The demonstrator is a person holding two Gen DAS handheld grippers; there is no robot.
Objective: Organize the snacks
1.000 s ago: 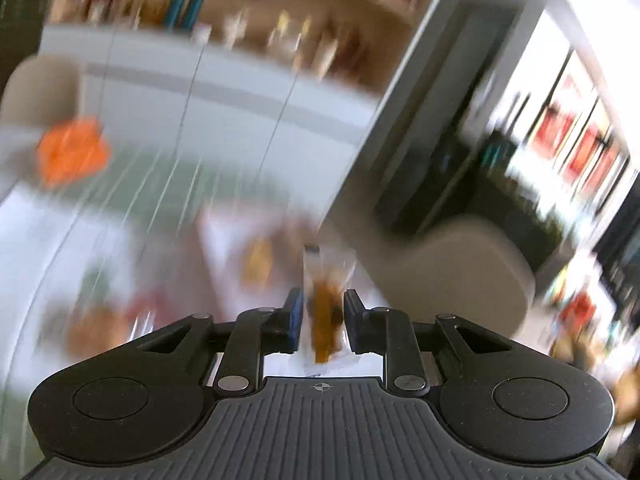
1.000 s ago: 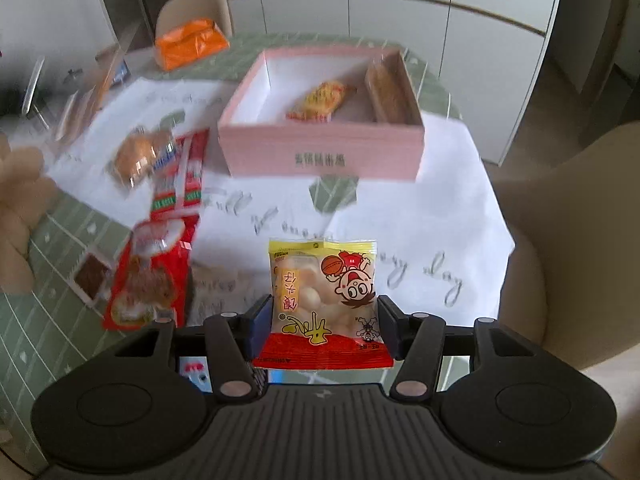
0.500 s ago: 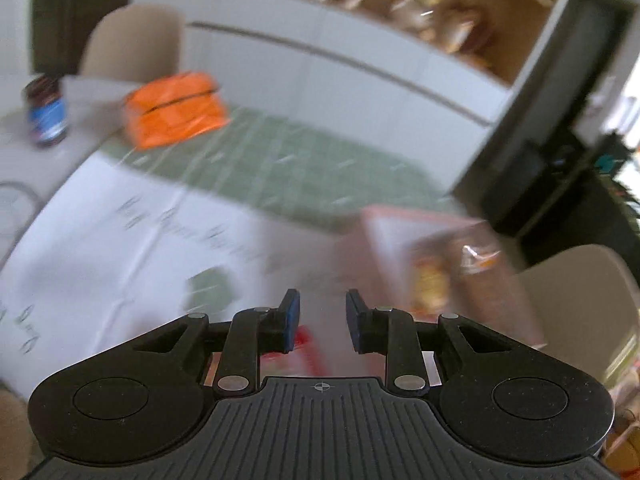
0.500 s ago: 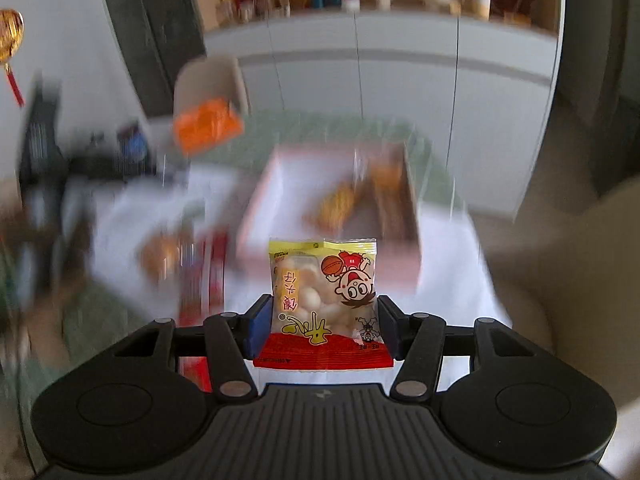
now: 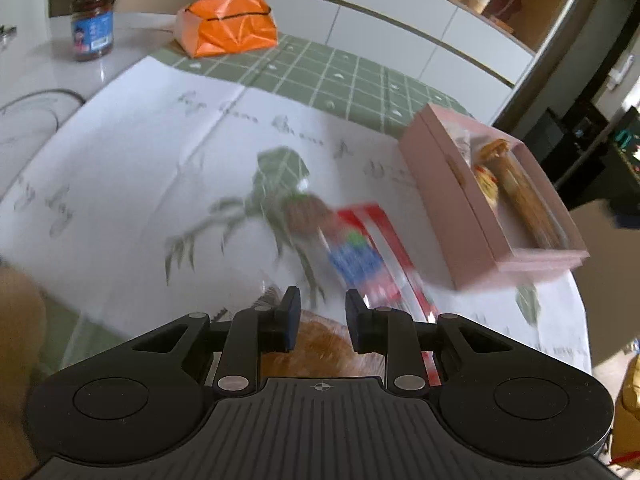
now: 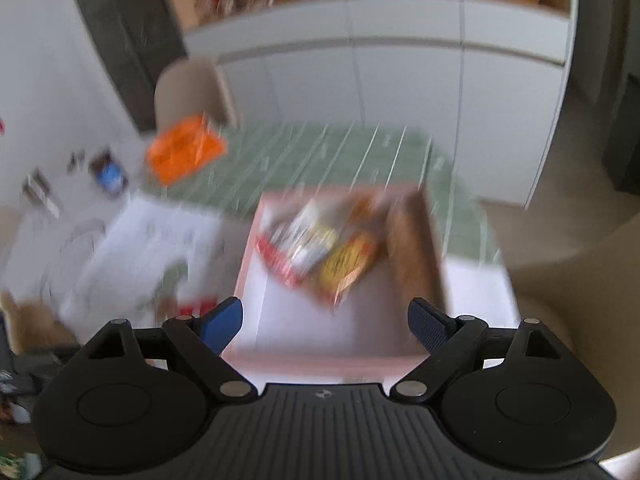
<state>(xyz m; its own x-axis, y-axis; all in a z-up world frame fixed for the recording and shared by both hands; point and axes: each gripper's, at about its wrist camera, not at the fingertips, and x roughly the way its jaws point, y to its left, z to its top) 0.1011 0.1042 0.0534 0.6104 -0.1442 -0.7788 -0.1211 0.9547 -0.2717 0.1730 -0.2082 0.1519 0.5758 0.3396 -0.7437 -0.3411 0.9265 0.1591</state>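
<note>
Item one: our left gripper [image 5: 319, 318], its jaws a narrow gap apart with nothing between them, poised low over the desk [image 5: 60, 68]. Beneath the fingers we see an orange-brown wrapped snack [image 5: 320, 346], mostly hidden by the gripper body. Just ahead lies a red packet with a blue label [image 5: 366, 256], blurred, flat on the white printed sheet [image 5: 140, 152], with a brown round snack [image 5: 306, 214] touching its far end.

Item two: our right gripper [image 6: 325, 322], jaws spread wide and empty, held above the pink box [image 6: 332, 360].

Item three: the pink box, open-topped, sitting on the white sheet near the desk's right edge in the left wrist view [image 5: 452, 208]. Inside it, in the blurred right wrist view, we count a red-and-white packet [image 6: 298, 246] lying partly over a yellow-orange packet [image 6: 350, 262], and a long brown snack [image 6: 408, 248] along the right wall. The near part of the box floor is bare white.

Item four: an orange faceted box [image 5: 228, 24] at the far side of the desk on the green checked cloth [image 5: 340, 76], well apart from the pink box. A jar with a blue label [image 5: 92, 28] stands to its left.
</note>
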